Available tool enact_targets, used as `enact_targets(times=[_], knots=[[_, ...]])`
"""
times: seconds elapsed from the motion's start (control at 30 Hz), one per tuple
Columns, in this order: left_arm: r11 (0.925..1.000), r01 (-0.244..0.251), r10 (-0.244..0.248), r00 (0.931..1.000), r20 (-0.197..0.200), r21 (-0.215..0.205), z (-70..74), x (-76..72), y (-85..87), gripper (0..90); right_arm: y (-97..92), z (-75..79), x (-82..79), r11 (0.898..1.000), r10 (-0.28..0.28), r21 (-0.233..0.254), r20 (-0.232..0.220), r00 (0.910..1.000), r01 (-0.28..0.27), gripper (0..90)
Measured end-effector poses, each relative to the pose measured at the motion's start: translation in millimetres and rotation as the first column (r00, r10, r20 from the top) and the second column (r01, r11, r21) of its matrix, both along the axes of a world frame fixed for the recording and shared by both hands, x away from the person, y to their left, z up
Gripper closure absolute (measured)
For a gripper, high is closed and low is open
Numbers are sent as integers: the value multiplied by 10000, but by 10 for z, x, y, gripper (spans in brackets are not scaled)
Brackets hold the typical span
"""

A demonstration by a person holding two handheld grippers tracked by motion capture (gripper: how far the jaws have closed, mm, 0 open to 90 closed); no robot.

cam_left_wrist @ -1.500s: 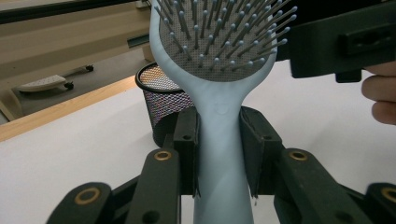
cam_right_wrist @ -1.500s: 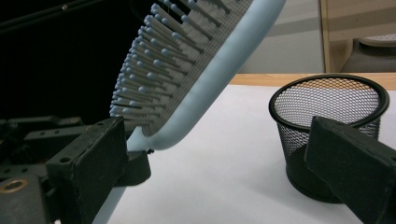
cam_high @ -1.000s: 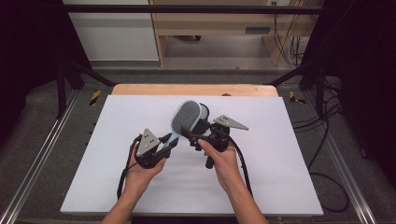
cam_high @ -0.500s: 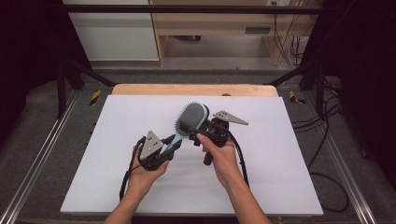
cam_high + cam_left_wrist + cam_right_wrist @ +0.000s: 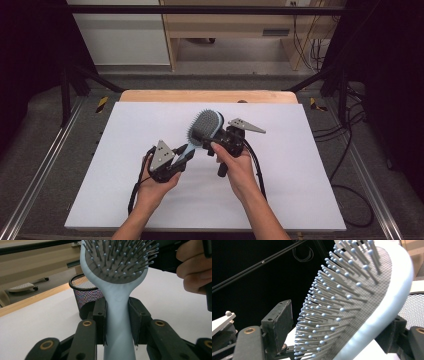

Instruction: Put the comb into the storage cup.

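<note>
A: Where's the hairbrush (image 5: 204, 131)?

B: Up off the white table (image 5: 300, 165), held between both hands, roughly mid-table. Pale blue body, grey bristle pad. Handle slants down twd the person's left, head up and to the right.

A: Left gripper (image 5: 176, 156)?

B: Pinching the handle. In the left gripper view both pads sit flat vs the handle's sides, brush head rising straight above them, bristles facing the cam.

A: And the right gripper (image 5: 214, 144)?

B: At the brush head. Its jaws have just been closing, w/ the head between them. In the right gripper view one pad stands on the bristle side, a small gap off the bristle tips; the other's behind the blue back edge. Can't tell if that rear pad touches, so no firm pinch yet, jaws partly spread around the head.

A: Anything else nearby?

B: Black mesh cup (image 5: 86, 293) standing upright on the table beyond the brush, seen in the left gripper view. Right hand (image 5: 239, 167) wraps its gripper's body, cable trailing back twd the person.
</note>
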State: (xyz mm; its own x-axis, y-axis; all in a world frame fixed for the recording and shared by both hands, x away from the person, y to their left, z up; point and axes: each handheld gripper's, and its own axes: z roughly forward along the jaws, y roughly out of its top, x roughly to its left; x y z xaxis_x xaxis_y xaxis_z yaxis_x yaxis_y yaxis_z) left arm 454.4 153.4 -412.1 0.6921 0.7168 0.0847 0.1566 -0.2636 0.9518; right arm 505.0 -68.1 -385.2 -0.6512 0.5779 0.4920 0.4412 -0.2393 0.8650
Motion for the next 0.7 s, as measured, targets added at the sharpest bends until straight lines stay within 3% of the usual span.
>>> enact_targets(times=[0.37,0.53,0.7], knots=[[9999,43,-44,10000,-47,-125,-6,5,5,694,-17,5,13,9993,53,373,-176,9998,-46,269],[9997,58,-61,9999,-105,-253,5,9,24,695,-23,5,12,9992,26,399,-130,9999,-21,352],[9994,109,-113,9999,-126,-327,8,13,38,695,-17,7,-1,9985,69,535,-88,9999,-64,375]])
